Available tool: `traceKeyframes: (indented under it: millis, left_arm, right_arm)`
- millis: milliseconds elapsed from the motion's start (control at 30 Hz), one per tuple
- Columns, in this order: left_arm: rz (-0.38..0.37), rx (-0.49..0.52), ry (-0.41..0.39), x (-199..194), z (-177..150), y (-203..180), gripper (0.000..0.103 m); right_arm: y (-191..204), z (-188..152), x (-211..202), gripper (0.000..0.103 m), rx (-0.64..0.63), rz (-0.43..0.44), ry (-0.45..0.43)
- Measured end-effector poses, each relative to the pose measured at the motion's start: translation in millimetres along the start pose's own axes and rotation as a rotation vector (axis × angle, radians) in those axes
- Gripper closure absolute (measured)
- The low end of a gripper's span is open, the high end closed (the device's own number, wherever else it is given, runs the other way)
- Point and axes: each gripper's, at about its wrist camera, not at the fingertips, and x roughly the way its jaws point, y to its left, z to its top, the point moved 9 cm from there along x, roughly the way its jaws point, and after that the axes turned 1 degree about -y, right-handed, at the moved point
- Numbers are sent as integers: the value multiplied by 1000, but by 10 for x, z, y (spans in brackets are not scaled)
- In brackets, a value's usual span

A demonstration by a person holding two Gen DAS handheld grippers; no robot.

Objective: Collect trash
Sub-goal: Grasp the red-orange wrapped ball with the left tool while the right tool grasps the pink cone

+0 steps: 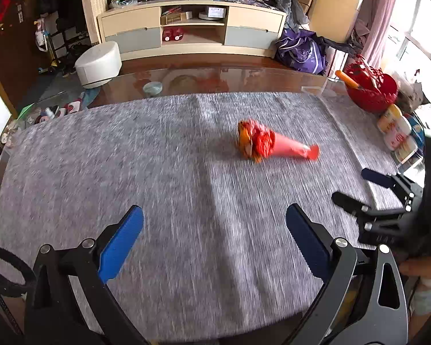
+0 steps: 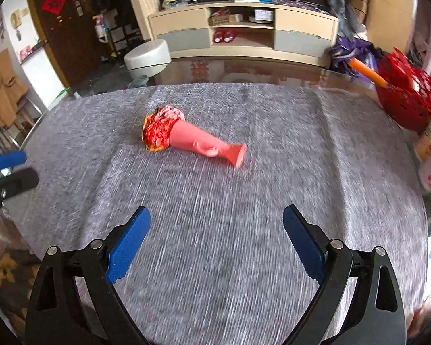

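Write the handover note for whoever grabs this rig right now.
Left claw: open, empty, above the grey woven table mat.
Right claw: open, empty, beside it over the same mat.
Trash: one crumpled red-and-pink cone-shaped wrapper lying on its side mid-mat, ahead of both claws, untouched.
Done: nothing collected.
Left: grasp the wrapper and bin it; no bin in view.

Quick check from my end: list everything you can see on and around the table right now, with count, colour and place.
wrapper: one, red and pink cone, lying on its side mid-table
cloth: one, grey, covering the table
basket: one, red, far right table edge
packets: several, yellow-white, right edge near the basket
stool: one, white, on the floor beyond the table
cabinet: one, cream, against the far wall
left gripper: open, empty
right gripper: open, empty
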Motion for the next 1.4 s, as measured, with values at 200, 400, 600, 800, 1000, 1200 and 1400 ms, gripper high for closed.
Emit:
traceKeyframes:
  millis: [200,400,600,800,1000,1200,1400]
  left_arm:
    - [-12,-7,24,370,275,-37,9]
    - [-10,4,48,629,482,-55,9]
    - [3,-6,68,884,651,-17,9]
    - [-2,3,77,1045,715,-55,9]
    - [-21,24,110,1310,672,-170,22]
    - [-73,35,134,1447,606,-281,58]
    - [-78,62,92,1147,590,-349,62]
  right_arm:
    - [-45,212,336,11,-48,1,11]
    - [53,413,600,13,-103,29,20]
    - [159,426,805,48,-151,84,68]
    - [104,283,672,73,-168,117,96]
    - [-155,170,536,75,-89,105,92]
    - [-358,204,458,75,-11,98,71]
    - [-228,181,212,75,-8,95,43]
